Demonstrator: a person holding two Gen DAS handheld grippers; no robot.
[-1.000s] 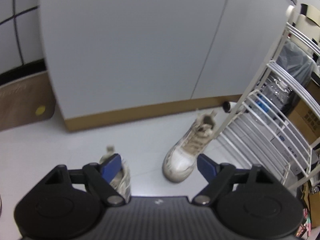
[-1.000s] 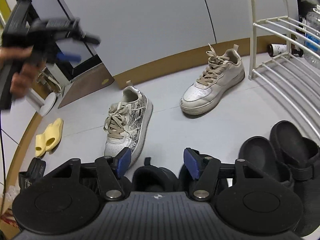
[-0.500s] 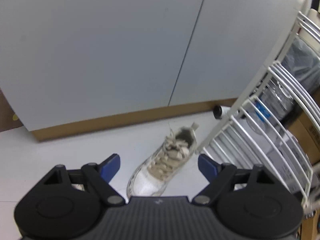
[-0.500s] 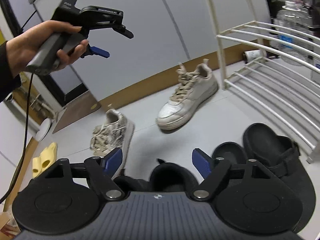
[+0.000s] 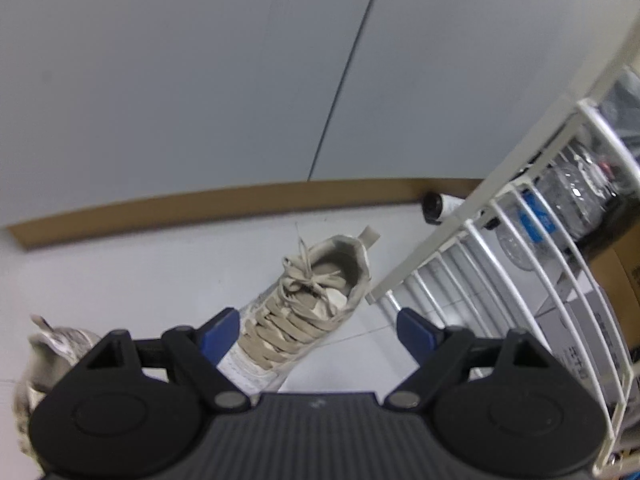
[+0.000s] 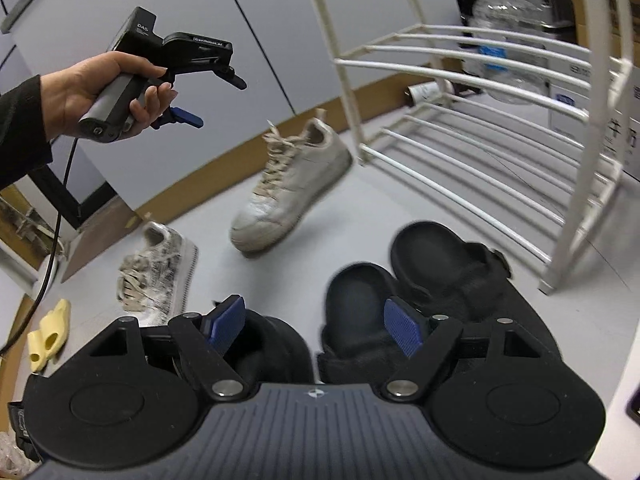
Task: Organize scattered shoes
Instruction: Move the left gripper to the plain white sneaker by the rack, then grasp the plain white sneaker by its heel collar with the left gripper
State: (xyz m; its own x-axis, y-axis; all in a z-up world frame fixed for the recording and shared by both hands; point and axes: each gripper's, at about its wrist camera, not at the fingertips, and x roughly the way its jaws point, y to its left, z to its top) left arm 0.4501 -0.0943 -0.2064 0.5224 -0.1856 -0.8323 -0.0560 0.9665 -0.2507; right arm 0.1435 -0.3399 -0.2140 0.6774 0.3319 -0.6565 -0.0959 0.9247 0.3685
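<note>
We hold the left tongs (image 5: pixel 316 330) wide apart above the white sneaker (image 5: pixel 304 312) on the floor (image 6: pixel 360 200) — beside the white rack (image 6: pixel 480 120). Our right tongs (image 6: pixel 316 326) are also spread, holding nothing, over the black clogs (image 6: pixel 420 280).

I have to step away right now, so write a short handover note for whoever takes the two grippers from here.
Left gripper: open, empty, held in the air above the beige sneaker.
Right gripper: open, empty, low over the black clogs.
Shoes: all on the floor. The beige sneaker lies by the near corner of the white rack; the patterned sneaker lies to its left; the yellow slippers are at the far left, next to the wall.
Done: nothing shows on the rack's visible shelves yet.
Left: every shoe. The beige sneaker looks the likely first pick for the left gripper.
</note>
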